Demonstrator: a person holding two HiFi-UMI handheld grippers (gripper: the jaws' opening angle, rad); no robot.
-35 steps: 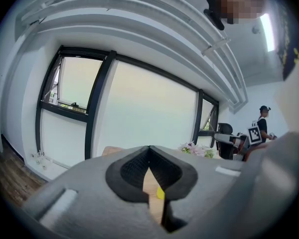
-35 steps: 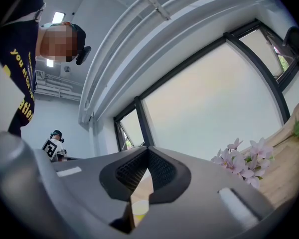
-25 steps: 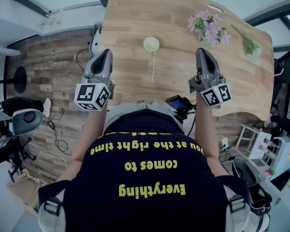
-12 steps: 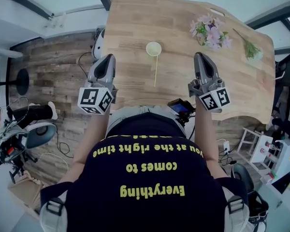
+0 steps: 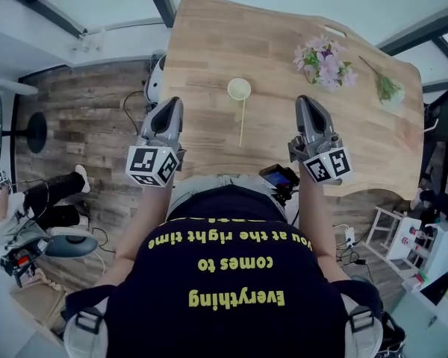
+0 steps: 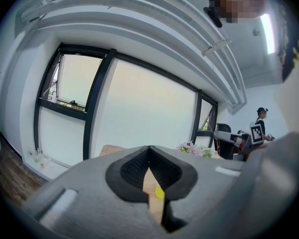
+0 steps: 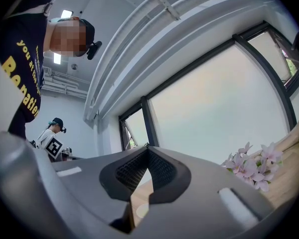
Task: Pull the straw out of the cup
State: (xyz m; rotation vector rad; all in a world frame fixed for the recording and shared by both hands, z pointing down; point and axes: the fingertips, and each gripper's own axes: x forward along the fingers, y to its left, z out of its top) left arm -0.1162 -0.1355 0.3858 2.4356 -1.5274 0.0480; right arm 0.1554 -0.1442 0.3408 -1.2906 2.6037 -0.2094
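We are finding the left gripper [image 5: 172, 104] and right gripper [image 5: 305, 101] both closed on nothing, hovering either side of the straw [image 5: 242, 123], which is running nearward from the pale cup [image 5: 239, 89]; whether it is standing inside or lying out, we cannot tell.

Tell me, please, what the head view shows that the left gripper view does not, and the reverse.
Only the head view plainly shows the cup, with the straw reaching from it toward the person. It alone also shows the green sprig, the right tongs and the lettered shirt. Only the left gripper view shows the window, the ceiling beams and a capped person far off. Both show the wooden table, the pink flowers and the left tongs, tips together.
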